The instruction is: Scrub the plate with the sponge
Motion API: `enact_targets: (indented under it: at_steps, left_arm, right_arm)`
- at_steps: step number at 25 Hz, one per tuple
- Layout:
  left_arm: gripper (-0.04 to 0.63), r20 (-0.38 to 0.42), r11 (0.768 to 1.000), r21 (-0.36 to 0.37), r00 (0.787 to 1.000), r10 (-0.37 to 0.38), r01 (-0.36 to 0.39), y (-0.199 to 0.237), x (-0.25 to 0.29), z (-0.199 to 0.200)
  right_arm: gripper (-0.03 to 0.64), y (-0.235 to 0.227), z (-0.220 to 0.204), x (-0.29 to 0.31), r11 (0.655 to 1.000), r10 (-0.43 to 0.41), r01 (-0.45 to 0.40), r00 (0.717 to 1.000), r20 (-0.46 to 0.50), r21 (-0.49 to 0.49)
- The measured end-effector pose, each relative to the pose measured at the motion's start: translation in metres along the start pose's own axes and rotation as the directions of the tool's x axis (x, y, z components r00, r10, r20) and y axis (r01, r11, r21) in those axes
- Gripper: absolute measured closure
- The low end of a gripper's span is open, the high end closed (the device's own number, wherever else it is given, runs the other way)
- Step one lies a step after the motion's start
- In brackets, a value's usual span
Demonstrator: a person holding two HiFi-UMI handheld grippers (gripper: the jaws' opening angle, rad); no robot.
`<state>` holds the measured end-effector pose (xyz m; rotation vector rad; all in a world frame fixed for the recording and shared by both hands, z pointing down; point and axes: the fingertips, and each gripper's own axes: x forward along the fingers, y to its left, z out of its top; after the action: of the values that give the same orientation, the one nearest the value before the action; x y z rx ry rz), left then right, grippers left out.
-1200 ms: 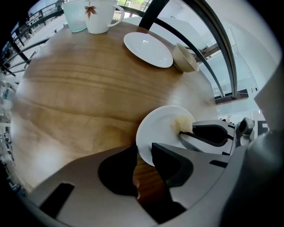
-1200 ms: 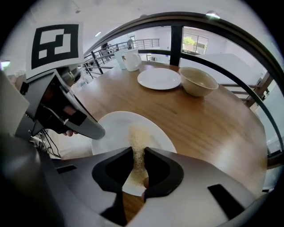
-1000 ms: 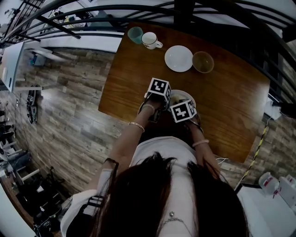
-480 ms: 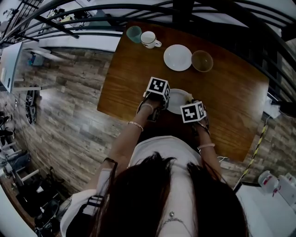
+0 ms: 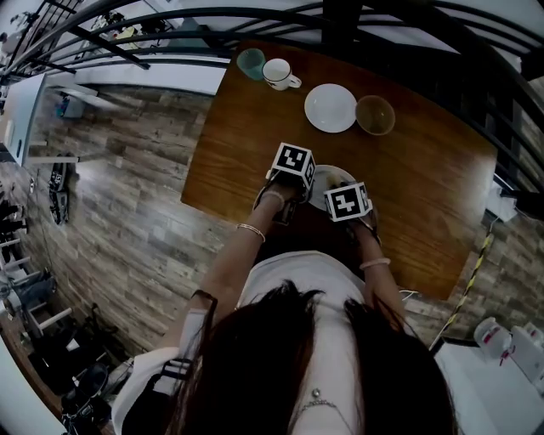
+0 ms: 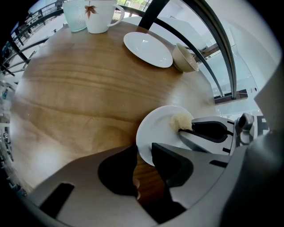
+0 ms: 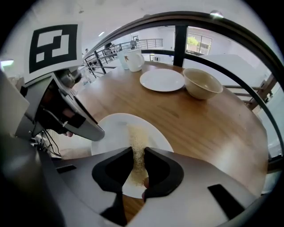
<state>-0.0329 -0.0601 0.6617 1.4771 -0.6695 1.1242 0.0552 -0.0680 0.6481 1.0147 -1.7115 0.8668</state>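
a brown wooden table [image 5: 425,195] fills the upper middle of the head view. near its top edge, from left to right, stand a teal cup [image 5: 250,62], a white mug [image 5: 277,74] just beside it, a second white plate [image 5: 331,108] and a beige bowl [image 5: 375,115] close against that plate. grey plank floor [image 5: 127,204] spreads at the left. black railing bars [image 5: 340,17] arc across the top.

Right gripper view: right gripper [image 7: 139,160] hides the lower end of the sponge [image 7: 137,139] and the near rim of the plate [image 7: 114,129].
Left gripper view: left gripper [image 6: 143,154] covers the plate's near rim. Mug [image 6: 101,20] and cup [image 6: 75,20] are cut off at the top edge.
Head view: plate is only a pale sliver between the two marker cubes [image 5: 293,159]; sponge and both sets of jaws are covered. Person's arms [image 5: 245,248] and shirt [image 5: 297,270] cover the middle of the near edge of the desk [image 5: 246,127].
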Motion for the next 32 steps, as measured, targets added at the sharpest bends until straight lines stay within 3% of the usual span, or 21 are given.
enact_targets:
  at_steps: [4,9,13,20,23,28,32]
  left_arm:
    - [0.482,-0.001,1.000,0.000,1.000,-0.004,0.004,0.001,-0.001,0.000]
    - [0.482,-0.003,1.000,0.010,1.000,-0.002,0.003,0.001,0.001,0.001]
    - [0.482,-0.009,1.000,0.006,1.000,-0.007,0.007,0.001,0.001,0.001]
    - [0.482,-0.010,1.000,0.002,1.000,-0.006,0.006,-0.001,0.001,-0.001]
    - [0.482,-0.010,1.000,-0.001,1.000,-0.008,0.008,0.000,0.001,-0.001]
    - [0.482,-0.007,1.000,-0.004,1.000,-0.011,0.011,0.000,0.001,-0.003]
    - [0.482,-0.001,1.000,-0.002,1.000,-0.008,0.008,0.000,0.002,-0.001]
  right_arm:
    - [0.529,-0.026,-0.008,-0.016,0.998,-0.063,0.063,0.998,0.009,-0.005]
    - [0.529,-0.050,-0.016,-0.024,0.989,-0.110,0.108,0.994,0.012,0.103]
    - [0.529,-0.043,0.001,-0.014,0.991,-0.089,0.085,0.996,0.028,0.100]
    - [0.529,0.010,0.033,0.006,0.998,0.036,-0.038,0.999,0.038,0.053]
    - [0.529,0.010,0.044,0.006,1.000,0.026,-0.026,0.997,0.072,0.001]
    - [0.529,-0.028,0.009,-0.010,0.997,-0.065,0.064,0.998,0.017,0.041]
    - [0.529,-0.045,-0.013,-0.018,0.991,-0.053,0.050,0.998,0.026,0.125]
